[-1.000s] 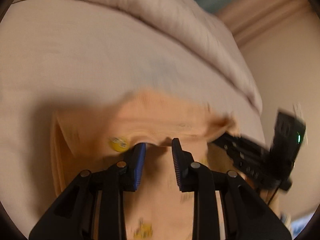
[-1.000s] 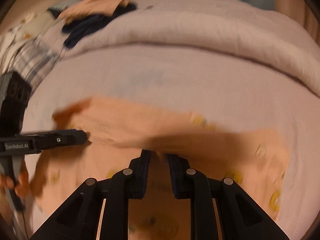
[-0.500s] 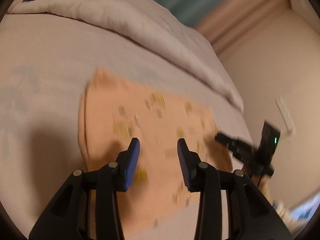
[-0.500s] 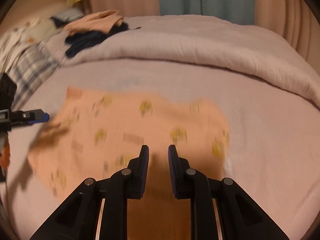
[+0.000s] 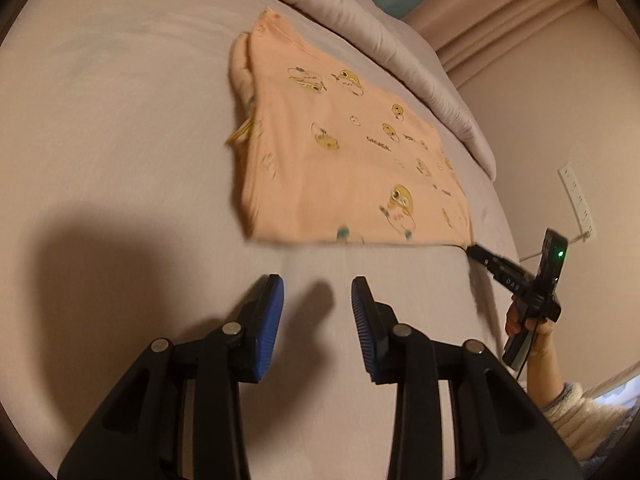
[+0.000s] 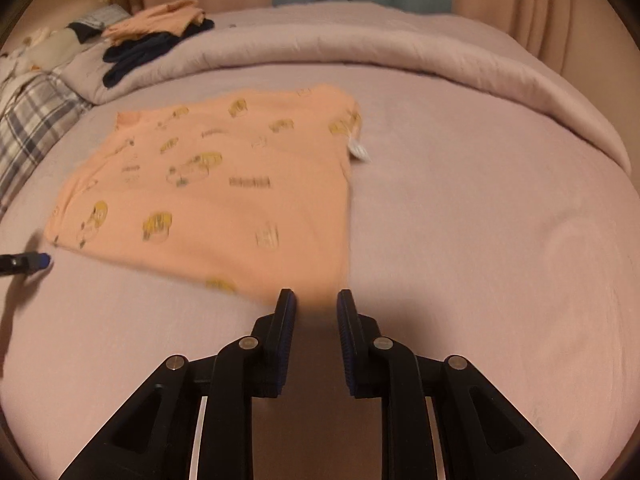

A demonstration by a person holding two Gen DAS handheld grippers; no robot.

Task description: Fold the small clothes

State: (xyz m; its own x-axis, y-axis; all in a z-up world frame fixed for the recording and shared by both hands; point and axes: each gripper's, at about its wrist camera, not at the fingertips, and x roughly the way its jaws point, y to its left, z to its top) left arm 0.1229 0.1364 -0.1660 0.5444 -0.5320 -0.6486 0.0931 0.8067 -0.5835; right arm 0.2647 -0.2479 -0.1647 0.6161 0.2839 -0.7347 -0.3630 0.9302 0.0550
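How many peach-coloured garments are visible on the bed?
2. One printed peach garment lies flat on the sheet before the grippers; another peach garment sits on the far-left clothes pile. More may be buried there.

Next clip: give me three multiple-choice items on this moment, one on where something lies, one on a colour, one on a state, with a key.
1. Where does the dark garment lie?
A. on the rolled duvet at the far left
B. on the peach garment
C. between the right gripper's jaws

2. What colour is the spread garment?
A. navy
B. peach with yellow prints
C. plaid grey

3. What does the left gripper hold?
A. the garment's corner
B. a white tag
C. nothing

Key: 1 A, it sits in the pile of clothes on the duvet; 2 B, peach cloth with yellow prints shows in both views; 3 C, only bare sheet shows between its blue pads, short of the garment's edge.
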